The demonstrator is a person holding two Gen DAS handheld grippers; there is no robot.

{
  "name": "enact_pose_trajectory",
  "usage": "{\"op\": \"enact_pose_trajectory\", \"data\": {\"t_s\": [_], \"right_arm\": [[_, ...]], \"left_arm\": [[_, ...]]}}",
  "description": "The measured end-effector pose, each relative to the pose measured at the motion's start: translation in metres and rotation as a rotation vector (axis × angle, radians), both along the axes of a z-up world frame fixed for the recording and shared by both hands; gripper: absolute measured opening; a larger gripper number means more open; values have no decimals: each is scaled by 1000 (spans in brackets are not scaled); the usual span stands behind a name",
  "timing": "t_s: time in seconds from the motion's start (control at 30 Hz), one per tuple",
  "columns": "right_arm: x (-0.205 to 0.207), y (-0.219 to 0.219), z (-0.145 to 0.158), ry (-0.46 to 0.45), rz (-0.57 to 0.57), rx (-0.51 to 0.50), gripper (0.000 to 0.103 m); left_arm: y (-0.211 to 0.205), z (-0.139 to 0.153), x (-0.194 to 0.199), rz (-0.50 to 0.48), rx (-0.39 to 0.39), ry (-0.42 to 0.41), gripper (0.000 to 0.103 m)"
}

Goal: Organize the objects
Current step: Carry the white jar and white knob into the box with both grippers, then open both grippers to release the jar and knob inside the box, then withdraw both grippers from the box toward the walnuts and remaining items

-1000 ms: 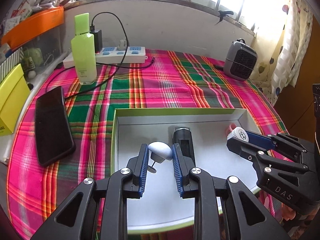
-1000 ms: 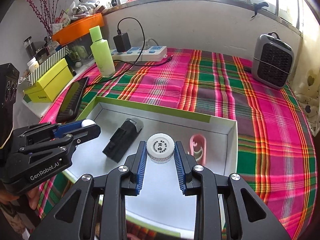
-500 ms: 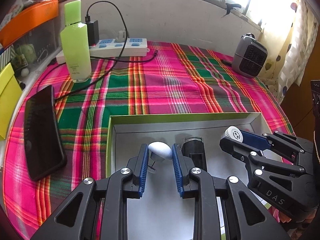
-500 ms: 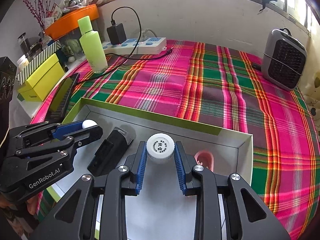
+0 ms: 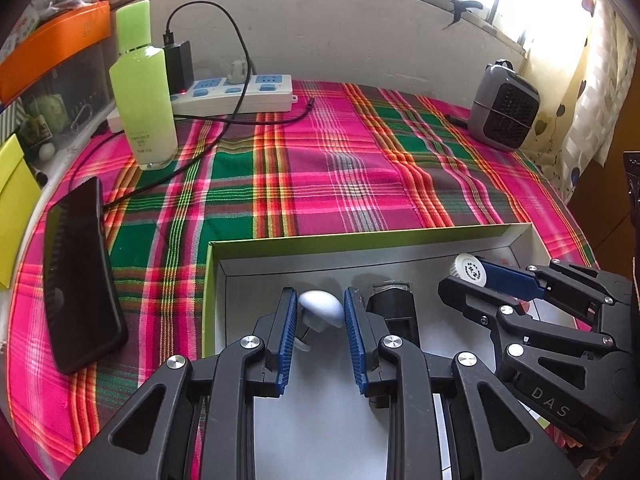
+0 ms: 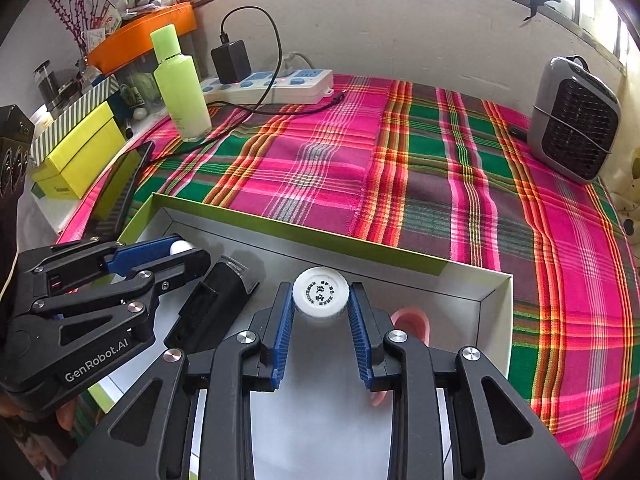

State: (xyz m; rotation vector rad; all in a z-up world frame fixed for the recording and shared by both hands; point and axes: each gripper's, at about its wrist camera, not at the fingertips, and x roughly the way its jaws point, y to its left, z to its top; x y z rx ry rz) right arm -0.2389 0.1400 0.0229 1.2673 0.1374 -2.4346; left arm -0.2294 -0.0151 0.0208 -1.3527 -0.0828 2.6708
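My left gripper [image 5: 320, 312] is shut on a small white oval object [image 5: 322, 309] with a thin pin under it, held above the floor of a shallow green-rimmed white box [image 5: 360, 238]. My right gripper [image 6: 320, 300] is shut on a white round cap with black print [image 6: 320, 291], held over the same box [image 6: 304, 236]. A black rectangular device [image 6: 216, 304] lies in the box between the grippers; it also shows in the left wrist view [image 5: 390, 308]. A pink plastic piece [image 6: 410, 320] lies in the box, partly hidden behind my right fingers.
The box sits on a plaid cloth [image 5: 320, 176]. A black phone [image 5: 76, 272] lies left of the box. A green bottle [image 5: 144, 100], a power strip with a charger [image 5: 236, 96] and a grey heater [image 6: 572, 120] stand at the back. Yellow boxes [image 6: 80, 152] stand at the left edge.
Both grippers have pulled back toward the near side of the box and risen a little, each still holding its object. The far box wall now appears closer to the fingertips.
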Motion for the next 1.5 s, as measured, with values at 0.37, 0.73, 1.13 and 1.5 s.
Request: {"op": "enact_pose_trajectory", "data": {"t_s": [0.37, 0.73, 1.13, 1.5], "right_arm": [[-1, -2, -2, -7, -4, 26, 29], [-1, 0, -1, -2, -15, 26, 30], [5, 1, 1, 8, -16, 28, 38], [13, 5, 5, 24, -31, 7, 44]], "left_arm": [[1, 0, 0, 1, -6, 1, 23], [1, 0, 1, -3, -12, 3, 35], [3, 1, 4, 0, -26, 4, 45], [4, 13, 19, 11, -39, 37, 47]]}}
